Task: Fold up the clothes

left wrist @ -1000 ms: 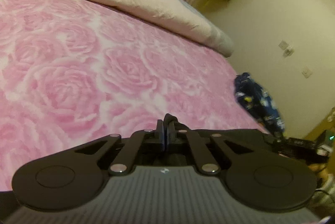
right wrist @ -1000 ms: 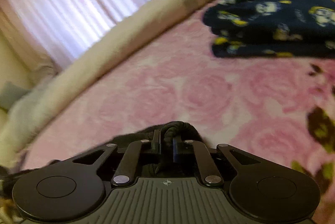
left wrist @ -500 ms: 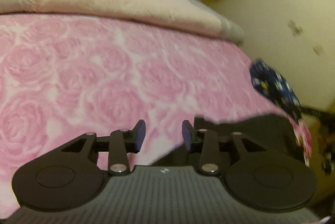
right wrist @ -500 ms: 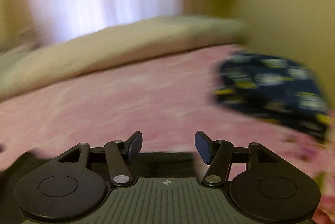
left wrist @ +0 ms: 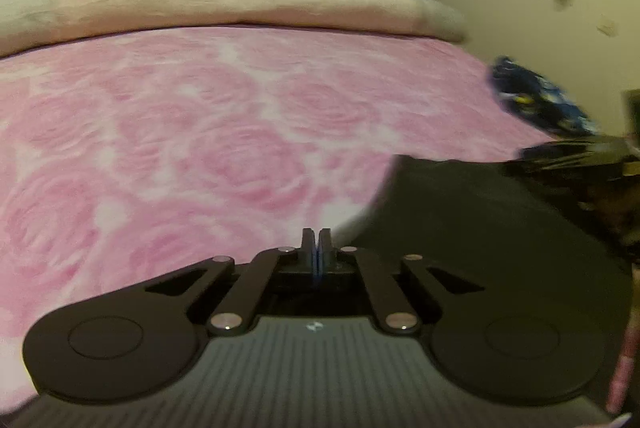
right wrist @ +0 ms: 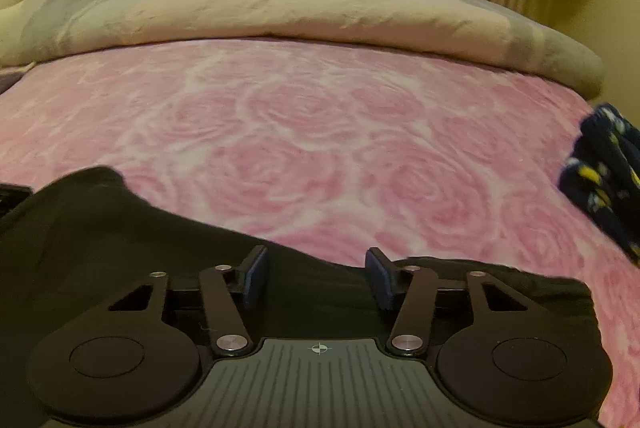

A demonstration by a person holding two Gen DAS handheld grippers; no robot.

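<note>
Both grippers let go of the black garment (right wrist: 100, 248) they were pinching a second ago, so now it's lying flat on the pink rose bedspread (right wrist: 320, 131), lower left of the right wrist frame. Left gripper (left wrist: 316, 248) opened and has snapped back closed, jaws touching with nothing between them, the garment's edge just to the right of it. Right gripper (right wrist: 316, 276) has been narrowing but its jaws are parted, hovering over the cloth's edge without pinching it. Folded navy printed garment (right wrist: 604, 171) sits at the right edge, beige duvet (right wrist: 304, 7) across the top.
</note>
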